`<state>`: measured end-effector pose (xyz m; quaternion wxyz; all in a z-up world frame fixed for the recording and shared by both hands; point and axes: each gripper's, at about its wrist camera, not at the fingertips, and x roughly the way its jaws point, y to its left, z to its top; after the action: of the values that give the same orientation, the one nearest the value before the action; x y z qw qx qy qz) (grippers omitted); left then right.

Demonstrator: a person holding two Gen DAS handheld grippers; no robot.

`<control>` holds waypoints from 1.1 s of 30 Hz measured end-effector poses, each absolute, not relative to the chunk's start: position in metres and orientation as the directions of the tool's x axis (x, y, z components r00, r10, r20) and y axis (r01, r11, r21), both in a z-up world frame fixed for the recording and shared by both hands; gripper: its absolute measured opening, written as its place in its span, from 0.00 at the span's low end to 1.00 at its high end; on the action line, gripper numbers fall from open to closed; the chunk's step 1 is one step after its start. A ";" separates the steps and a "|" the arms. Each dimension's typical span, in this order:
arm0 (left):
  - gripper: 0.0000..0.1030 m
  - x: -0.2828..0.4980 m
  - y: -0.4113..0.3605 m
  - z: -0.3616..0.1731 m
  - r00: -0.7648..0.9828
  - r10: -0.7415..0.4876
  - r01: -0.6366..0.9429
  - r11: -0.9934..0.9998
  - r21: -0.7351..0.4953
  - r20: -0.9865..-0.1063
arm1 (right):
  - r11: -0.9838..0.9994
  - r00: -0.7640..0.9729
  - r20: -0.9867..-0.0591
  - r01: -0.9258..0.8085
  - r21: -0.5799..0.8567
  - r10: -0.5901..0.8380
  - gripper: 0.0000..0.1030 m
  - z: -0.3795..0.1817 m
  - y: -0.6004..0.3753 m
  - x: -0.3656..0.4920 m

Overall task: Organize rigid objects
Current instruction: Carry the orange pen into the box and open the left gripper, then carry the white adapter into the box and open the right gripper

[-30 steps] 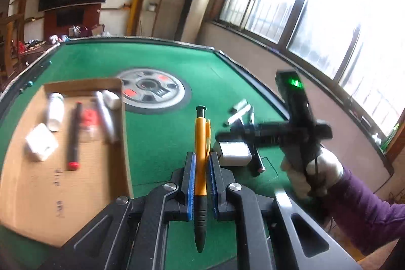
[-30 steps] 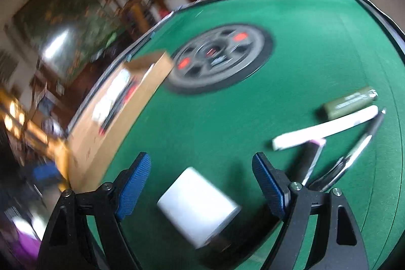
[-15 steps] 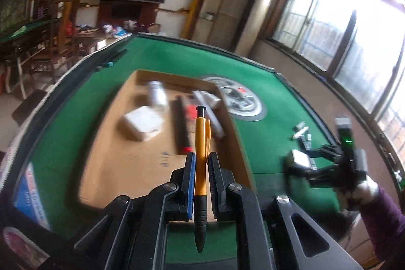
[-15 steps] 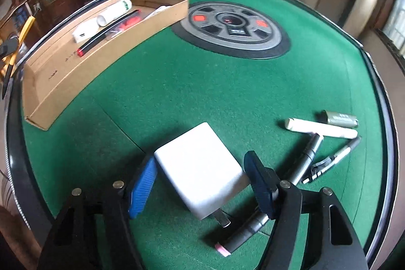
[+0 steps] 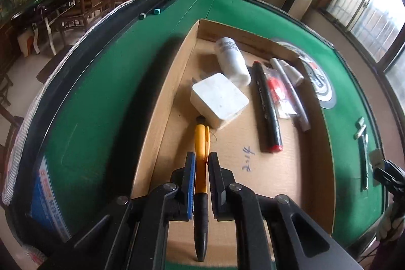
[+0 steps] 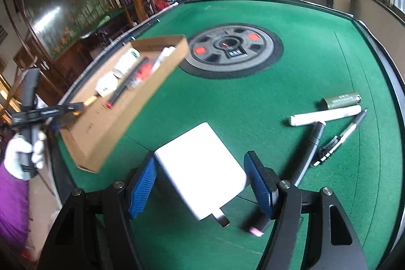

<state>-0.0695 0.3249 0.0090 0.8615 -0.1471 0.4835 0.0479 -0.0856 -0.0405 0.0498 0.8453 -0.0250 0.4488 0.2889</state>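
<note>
My left gripper (image 5: 201, 158) is shut on an orange pen (image 5: 201, 141) with a black grip. It points down into the cardboard tray (image 5: 291, 194), and the pen's far end almost touches a white charger (image 5: 219, 100) lying there. The tray also holds a white bottle (image 5: 231, 60) and a black marker with a red end (image 5: 267, 108). In the right wrist view my right gripper (image 6: 201, 166) is shut on a second white charger (image 6: 197, 158), its blue pads against both sides, just above the green felt. The left gripper (image 6: 76, 106) shows over the tray's near corner.
On the felt to the right lie an olive tube (image 6: 341, 100), a white marker (image 6: 325, 115), a black pen (image 6: 312, 143) and a silver-black pen (image 6: 341, 136). A grey round disc (image 6: 233, 49) marks the table's centre. A gloved hand (image 6: 22, 153) holds the left gripper.
The left gripper swung with the orange pen from over the felt to over the tray and sank into it. The right jaws closed on the white charger and raised it slightly.
</note>
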 end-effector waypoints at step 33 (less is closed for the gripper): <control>0.66 -0.204 0.358 0.026 0.783 -0.001 -0.285 0.889 -0.360 -0.622 | 0.690 0.131 -0.890 -0.683 0.239 0.437 0.68 0.018 0.236 -0.067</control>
<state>-0.2043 0.3575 0.0260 0.9175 -0.2229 0.3201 0.0774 -0.0671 0.2357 0.0177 0.7433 -0.1138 0.5408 0.3770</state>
